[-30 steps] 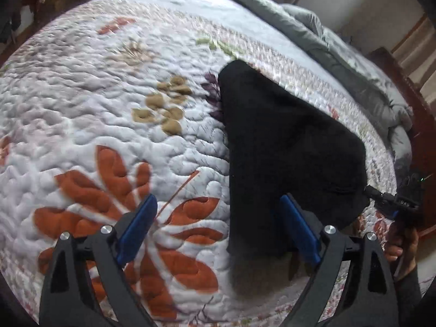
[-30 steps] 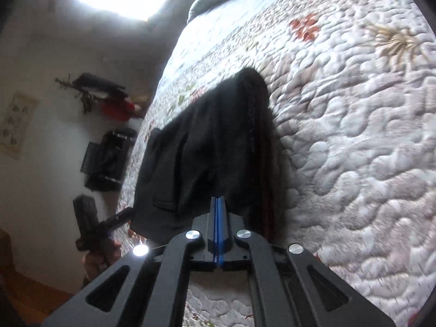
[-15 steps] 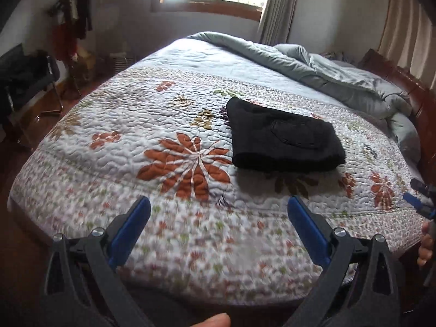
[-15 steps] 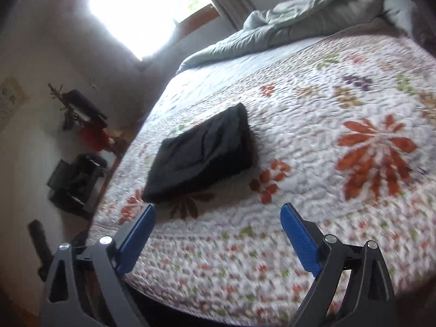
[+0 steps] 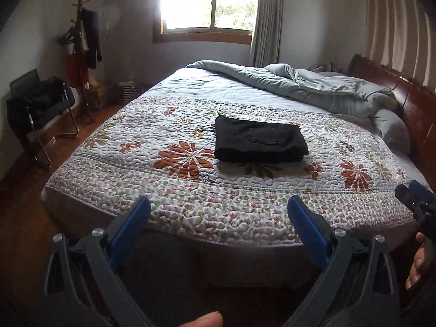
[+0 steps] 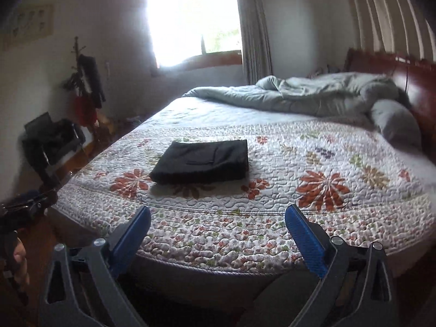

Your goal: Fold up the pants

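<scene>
Bedroom with window (image 5: 207, 2) on far wall, floral quilt (image 5: 190, 190) spread over bed, grey duvet (image 5: 313, 87) bunched far right. Black pants (image 5: 259, 143) folded into flat rectangle, lying mid-quilt, well apart from both tools. Left gripper (image 5: 218, 212) spread wide, empty; right gripper (image 6: 218, 219) opening, near full spread, nothing between jaws.

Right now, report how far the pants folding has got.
Done: the black pants lie as a compact folded rectangle on the floral quilt. In hand: nothing; the left gripper is open and empty, and the right gripper's jaws are opening, also empty. Left: nothing visible.
</scene>
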`<action>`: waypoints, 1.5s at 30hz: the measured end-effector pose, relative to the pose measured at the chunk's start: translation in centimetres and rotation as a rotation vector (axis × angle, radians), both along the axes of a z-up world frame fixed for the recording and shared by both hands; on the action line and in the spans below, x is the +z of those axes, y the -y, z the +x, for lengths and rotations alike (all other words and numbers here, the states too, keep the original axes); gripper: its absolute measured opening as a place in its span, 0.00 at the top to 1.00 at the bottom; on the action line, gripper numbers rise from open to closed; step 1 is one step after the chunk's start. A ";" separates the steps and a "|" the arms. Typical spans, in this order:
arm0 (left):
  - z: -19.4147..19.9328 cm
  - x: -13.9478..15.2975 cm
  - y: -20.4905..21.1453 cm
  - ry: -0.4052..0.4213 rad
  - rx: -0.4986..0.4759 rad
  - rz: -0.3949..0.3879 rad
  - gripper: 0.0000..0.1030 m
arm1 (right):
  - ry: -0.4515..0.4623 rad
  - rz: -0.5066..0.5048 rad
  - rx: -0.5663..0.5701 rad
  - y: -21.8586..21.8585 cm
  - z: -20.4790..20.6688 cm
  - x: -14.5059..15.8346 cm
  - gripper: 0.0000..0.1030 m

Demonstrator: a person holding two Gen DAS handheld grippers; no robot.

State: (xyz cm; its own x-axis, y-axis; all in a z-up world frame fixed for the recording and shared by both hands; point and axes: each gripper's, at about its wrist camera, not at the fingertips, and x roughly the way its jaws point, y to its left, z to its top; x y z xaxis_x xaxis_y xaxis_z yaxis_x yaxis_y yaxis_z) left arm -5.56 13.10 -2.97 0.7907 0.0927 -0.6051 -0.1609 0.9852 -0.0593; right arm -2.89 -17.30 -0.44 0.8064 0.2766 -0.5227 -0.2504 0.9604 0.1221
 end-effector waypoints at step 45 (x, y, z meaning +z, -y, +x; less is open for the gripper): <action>-0.4 2.9 1.2 -0.016 0.037 0.002 0.03 | -0.142 -0.009 0.019 -2.9 1.2 2.0 0.04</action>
State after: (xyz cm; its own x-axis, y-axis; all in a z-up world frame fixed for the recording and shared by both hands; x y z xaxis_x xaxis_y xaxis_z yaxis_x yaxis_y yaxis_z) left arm -6.01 11.90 -0.03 0.7771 0.1226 -0.6173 -0.1978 0.9787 -0.0546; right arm -1.66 -14.36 1.56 0.7191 0.2855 -0.6336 -0.2491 0.9570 0.1486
